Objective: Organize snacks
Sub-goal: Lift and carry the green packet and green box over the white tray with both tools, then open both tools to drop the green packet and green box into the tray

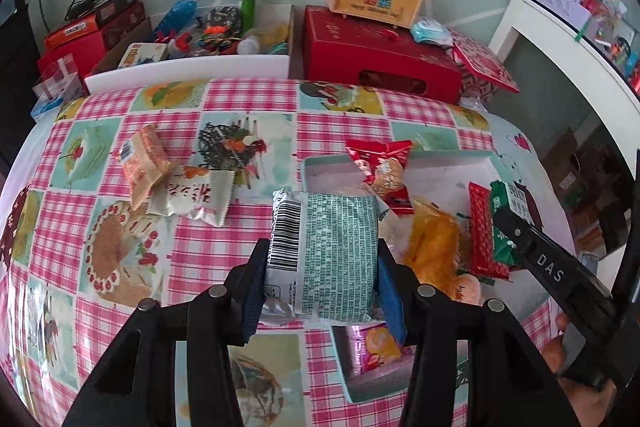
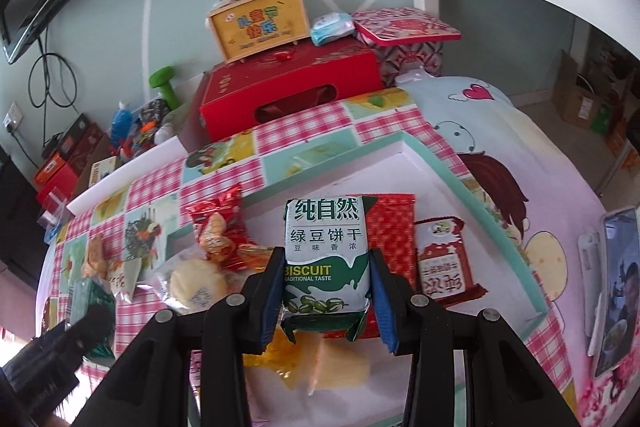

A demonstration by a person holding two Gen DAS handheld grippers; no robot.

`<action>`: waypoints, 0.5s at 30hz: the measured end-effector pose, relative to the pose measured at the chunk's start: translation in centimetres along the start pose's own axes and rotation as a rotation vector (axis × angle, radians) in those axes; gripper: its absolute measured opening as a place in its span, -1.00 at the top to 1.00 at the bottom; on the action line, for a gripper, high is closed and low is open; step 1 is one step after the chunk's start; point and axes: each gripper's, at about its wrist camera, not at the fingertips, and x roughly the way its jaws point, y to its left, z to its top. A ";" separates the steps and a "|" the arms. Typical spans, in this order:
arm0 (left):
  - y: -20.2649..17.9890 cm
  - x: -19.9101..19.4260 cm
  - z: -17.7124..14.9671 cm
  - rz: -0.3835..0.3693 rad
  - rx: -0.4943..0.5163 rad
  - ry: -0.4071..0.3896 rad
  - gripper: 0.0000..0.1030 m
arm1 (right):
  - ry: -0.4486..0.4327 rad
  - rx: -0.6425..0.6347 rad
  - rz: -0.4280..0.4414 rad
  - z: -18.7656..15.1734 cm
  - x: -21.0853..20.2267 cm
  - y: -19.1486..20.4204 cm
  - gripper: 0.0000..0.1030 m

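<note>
Green print on both, so probably a matching pair. Grips a mung-bean biscuit packet [image 2: 326, 247] across its width in the right tool [image 2: 326, 259], pads pressed to the edges, label forward, over the mint-rimmed tray [image 2: 440, 163]. Holds it clear of the red packet [image 2: 394, 239], red-brown packet [image 2: 444, 263] and yellow packet [image 2: 320, 363] lying inside, probably to pick a free spot. Clamps a barcoded packet [image 1: 336, 251] the same way in the left tool [image 1: 322, 251], barcode side up, at the tray's near-left edge. Leaves an orange packet [image 1: 144, 163] and a white packet [image 1: 192, 197] loose on the checked cloth [image 1: 240, 99], well apart from the tray, seemingly next for collection.
</note>
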 end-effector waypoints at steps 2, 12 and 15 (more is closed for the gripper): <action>-1.3 0.5 -0.2 -0.007 0.037 0.005 0.01 | 0.001 0.000 0.000 0.0 0.2 -0.2 0.17; -4.8 3.3 -0.5 -0.019 0.129 0.010 0.01 | 0.036 -0.015 0.008 -0.1 2.0 -0.3 0.17; -5.3 4.2 -0.6 -0.021 0.138 0.026 0.01 | 0.052 -0.013 0.004 -0.2 2.6 -0.5 0.17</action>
